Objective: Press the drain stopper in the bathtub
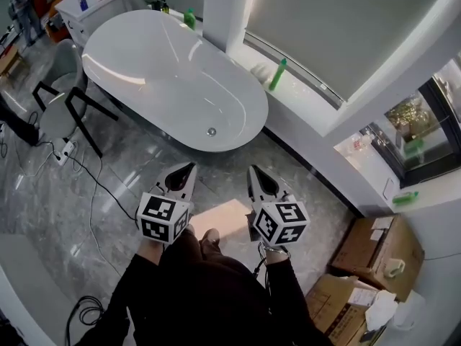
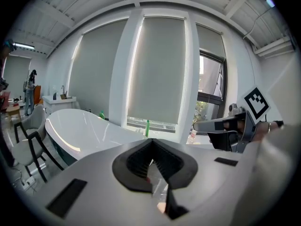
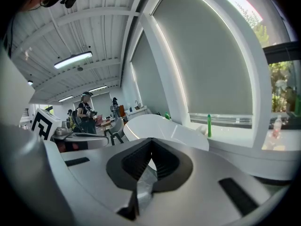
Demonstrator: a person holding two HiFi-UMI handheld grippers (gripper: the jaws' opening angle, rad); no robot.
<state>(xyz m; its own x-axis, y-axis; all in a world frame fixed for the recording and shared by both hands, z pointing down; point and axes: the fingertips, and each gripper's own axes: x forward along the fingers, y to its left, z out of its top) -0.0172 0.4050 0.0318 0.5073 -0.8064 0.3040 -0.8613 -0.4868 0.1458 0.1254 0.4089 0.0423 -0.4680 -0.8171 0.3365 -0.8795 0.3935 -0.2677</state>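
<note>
A white oval bathtub stands on the grey marble floor ahead of me. Its round metal drain stopper sits in the tub's near end. My left gripper and right gripper are side by side over the floor, short of the tub's near rim, both pointing at it. Each is shut with nothing between its jaws. In the left gripper view the left gripper has its tips together, with the bathtub beyond on the left. The right gripper view shows the right gripper with its tips together and the bathtub ahead. The stopper is hidden in both gripper views.
Green bottles stand on the windowsill behind the tub. A grey chair with black legs and floor cables lie to the left. Cardboard boxes are at the right. People stand far back in the room.
</note>
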